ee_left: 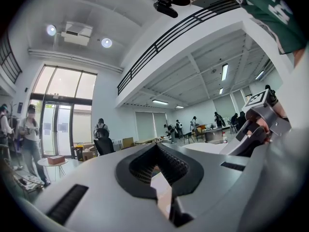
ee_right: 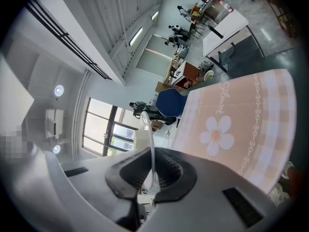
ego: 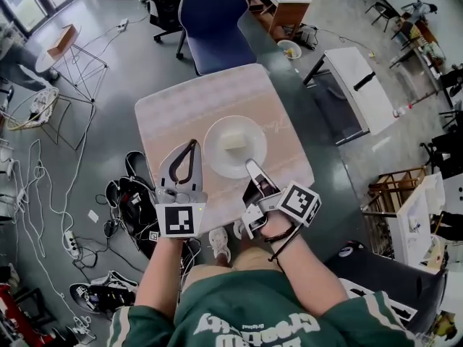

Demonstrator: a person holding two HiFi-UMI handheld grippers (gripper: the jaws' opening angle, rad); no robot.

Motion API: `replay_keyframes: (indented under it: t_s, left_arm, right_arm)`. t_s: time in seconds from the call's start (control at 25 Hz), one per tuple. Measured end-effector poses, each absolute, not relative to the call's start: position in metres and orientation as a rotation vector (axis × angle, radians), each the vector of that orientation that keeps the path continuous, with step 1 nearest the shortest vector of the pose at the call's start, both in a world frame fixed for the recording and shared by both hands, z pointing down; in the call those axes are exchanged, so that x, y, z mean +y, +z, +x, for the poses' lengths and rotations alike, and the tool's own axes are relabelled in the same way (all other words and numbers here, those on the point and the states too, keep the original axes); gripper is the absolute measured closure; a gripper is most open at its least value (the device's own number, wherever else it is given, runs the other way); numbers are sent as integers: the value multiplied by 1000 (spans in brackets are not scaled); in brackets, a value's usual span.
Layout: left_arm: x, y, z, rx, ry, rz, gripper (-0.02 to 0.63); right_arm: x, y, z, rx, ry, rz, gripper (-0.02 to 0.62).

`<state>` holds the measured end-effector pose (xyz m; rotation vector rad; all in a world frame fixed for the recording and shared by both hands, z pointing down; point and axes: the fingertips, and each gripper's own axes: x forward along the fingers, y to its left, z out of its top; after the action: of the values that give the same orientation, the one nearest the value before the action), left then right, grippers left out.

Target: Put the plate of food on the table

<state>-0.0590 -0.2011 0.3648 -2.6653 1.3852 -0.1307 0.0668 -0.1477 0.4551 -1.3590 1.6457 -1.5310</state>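
Item: plate [ego: 217, 157], white, round, bearing a pale block of food [ego: 233, 140]. It is located over the middle-right of the table [ego: 181, 107], which is covered with a pink patterned cloth. Whether its base is already rested on the cloth cannot be told from the views. Hold: the near rim is clamped by the right gripper [ego: 251, 166]. In the right gripper view the rim [ee_right: 151, 144] is seen edge-on as a thin white line pinched between the closed pads. The left gripper [ego: 192, 144] is held just beside the plate's left rim, its jaws brought together at the tips with nothing between them, as is confirmed in the left gripper view [ee_left: 155, 146]. Progress: carriage to the table is judged done or nearly so. What is left is the setting-down, if not yet made, then the release and the withdrawal. Clearances: bare cloth is shown round the whole plate, with the table's right and near edges closest. A blue chair [ego: 213, 20] is drawn up at the far edge, well apart. The grippers' way back over the near edge toward the person is unobstructed. Cables and shoes [ego: 137, 194] are noted on the floor to the left.
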Motion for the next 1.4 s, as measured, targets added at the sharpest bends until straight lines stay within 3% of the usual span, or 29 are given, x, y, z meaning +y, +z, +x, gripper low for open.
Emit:
replay_keyframes:
  t_s: [1.4]
  left_arm:
    - [-301, 490, -48, 1662, -415, -2627, 597]
  right_arm:
    - [-260, 661, 65, 1610, -2024, -1413, 571]
